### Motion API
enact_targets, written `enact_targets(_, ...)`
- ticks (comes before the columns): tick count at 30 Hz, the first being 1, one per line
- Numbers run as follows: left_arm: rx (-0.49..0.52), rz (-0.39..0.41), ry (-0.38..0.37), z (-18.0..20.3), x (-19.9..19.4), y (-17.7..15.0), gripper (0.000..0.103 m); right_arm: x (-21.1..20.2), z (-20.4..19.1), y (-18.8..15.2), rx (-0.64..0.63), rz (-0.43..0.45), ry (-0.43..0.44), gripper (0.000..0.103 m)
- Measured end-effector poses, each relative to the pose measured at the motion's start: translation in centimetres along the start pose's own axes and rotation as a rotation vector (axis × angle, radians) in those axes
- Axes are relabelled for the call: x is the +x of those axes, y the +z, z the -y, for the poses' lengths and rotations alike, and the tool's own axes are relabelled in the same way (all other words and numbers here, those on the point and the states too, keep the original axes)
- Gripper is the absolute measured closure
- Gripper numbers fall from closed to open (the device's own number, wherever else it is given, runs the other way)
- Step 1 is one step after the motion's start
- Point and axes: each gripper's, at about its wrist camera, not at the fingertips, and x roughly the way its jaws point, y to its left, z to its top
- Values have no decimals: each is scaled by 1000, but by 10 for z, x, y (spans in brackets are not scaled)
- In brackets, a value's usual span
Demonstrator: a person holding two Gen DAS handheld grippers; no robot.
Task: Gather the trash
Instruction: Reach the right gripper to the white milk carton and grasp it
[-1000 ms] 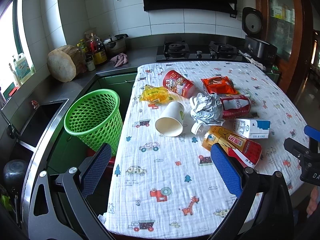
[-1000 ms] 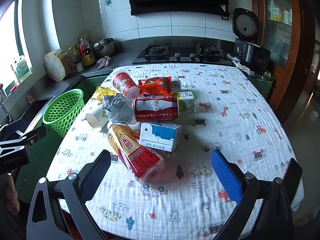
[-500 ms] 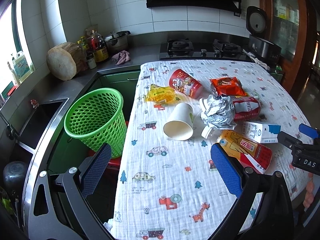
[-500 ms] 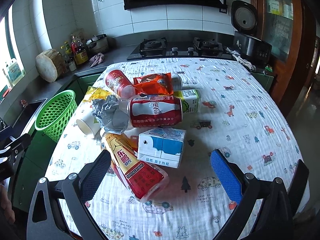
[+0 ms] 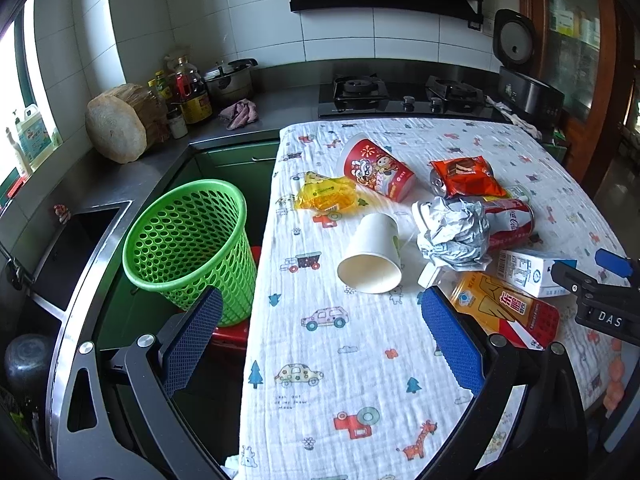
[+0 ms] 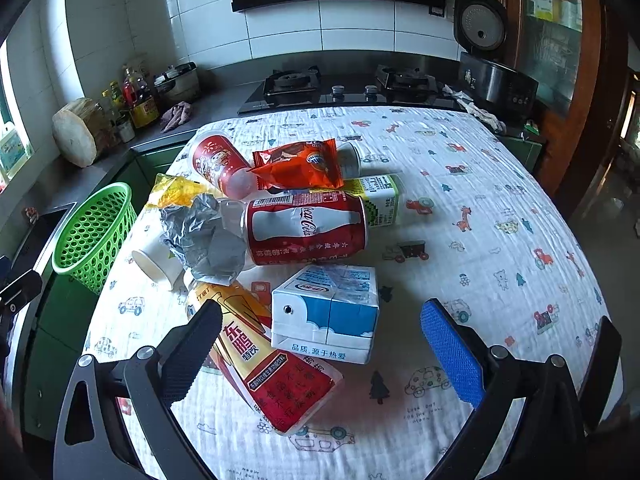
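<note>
Fingers spread wide on both grippers, nothing held.
Right gripper nears the milk carton, lower centre; next, straddle and close.

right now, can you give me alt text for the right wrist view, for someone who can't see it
The open right gripper hovers over a blue-and-white milk carton and a red-and-yellow drink bottle lying on a cartoon-print tablecloth. Behind them lie a Coca-Cola can, crumpled foil and wrappers; a green basket stands off the table's left.
</note>
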Motion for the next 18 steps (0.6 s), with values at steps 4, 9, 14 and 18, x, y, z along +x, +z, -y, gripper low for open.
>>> enact_targets(4,3,2,-9,3,2,1,5,3,2,2,-1,-5,-13,6)
enact_targets(9,15,0,-18,9,5,1,5,16,7,3,9,-30,-22,6)
enact_targets(14,21,-8,-26,11,12,3,5,33,7,4,9,-62,-26,7)
enact_targets(18,36,1,-53,16,16,9,5,46,8,4,15,-84,-37,7)
